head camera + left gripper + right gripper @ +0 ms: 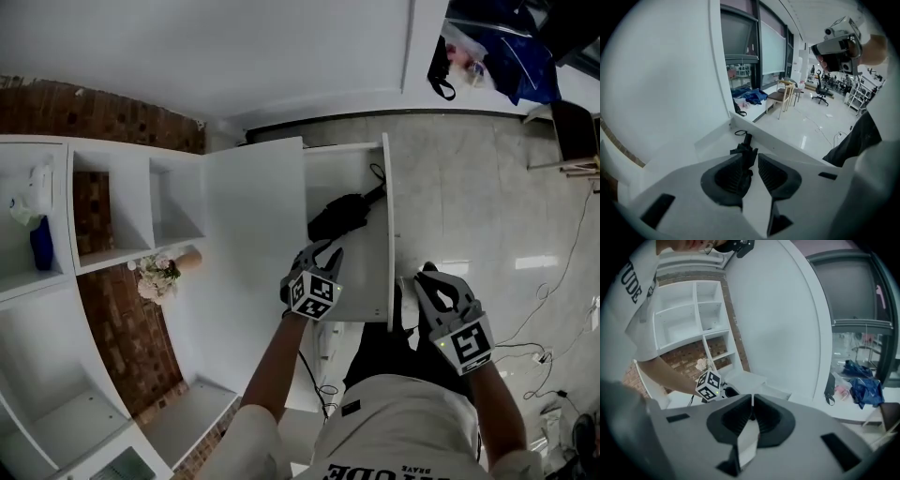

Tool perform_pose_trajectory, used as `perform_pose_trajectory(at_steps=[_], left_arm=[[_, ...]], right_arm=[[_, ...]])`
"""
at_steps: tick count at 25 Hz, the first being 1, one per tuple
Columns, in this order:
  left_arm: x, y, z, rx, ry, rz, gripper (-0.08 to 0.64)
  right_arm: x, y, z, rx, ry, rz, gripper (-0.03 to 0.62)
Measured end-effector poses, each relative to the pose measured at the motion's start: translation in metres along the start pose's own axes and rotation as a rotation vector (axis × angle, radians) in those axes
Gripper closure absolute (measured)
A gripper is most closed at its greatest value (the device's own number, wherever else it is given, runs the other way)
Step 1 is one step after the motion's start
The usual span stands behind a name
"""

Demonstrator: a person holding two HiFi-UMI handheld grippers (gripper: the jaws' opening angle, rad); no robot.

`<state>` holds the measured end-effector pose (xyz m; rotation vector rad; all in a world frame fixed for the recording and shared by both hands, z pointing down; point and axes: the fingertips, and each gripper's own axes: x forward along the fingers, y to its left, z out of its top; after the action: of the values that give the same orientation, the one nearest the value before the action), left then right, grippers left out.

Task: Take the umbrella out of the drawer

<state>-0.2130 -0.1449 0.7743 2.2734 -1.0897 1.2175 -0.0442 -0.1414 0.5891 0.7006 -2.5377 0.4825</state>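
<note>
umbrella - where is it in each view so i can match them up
Head view: the umbrella lies in the open drawer, near the picture's centre.
Left gripper view: the umbrella is low centre, dark, just beyond the jaws.
Right gripper view: it cannot be made out.
Shared landmark: the blue cloth, top right, upper middle, right edge.

White T-shirt [403,436], black lettering [375,472], marker cubes [312,294], black ribbed jaws

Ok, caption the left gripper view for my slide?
Left hand-held gripper, jaws slightly apart, aimed at the black folded umbrella in the open white drawer.
</note>
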Motion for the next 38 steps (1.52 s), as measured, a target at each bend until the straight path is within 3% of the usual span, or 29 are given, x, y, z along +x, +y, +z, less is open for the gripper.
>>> perform_pose_trajectory(at_steps=[8, 14, 17, 22, 28, 38], left_arm=[[0.055, 0.009, -0.033, 0.014, 0.171, -0.072, 0.374], [0.091, 0.018, -0.045, 0.023, 0.276, -0.036, 0.343], [0.105, 0.02, -0.053, 0.017, 0.329, -0.033, 0.285], [0.127, 0.025, -0.058, 0.06, 0.384, 0.016, 0.258], [0.157, 0.037, -0.078, 0.038, 0.469, 0.063, 0.218], [0.189, 0.037, -0.105, 0.012, 0.534, -0.022, 0.178]], right_arm=[[0.002, -0.009, -0.022, 0.087, 0.009, -0.041, 0.558], [0.005, -0.015, -0.034, 0.144, -0.001, -0.048, 0.558], [0.007, -0.014, -0.035, 0.159, -0.003, -0.043, 0.558], [0.009, -0.017, -0.035, 0.174, -0.015, -0.035, 0.558], [0.008, -0.028, -0.043, 0.195, -0.008, -0.039, 0.558], [0.009, -0.031, -0.057, 0.231, 0.022, -0.042, 0.558]])
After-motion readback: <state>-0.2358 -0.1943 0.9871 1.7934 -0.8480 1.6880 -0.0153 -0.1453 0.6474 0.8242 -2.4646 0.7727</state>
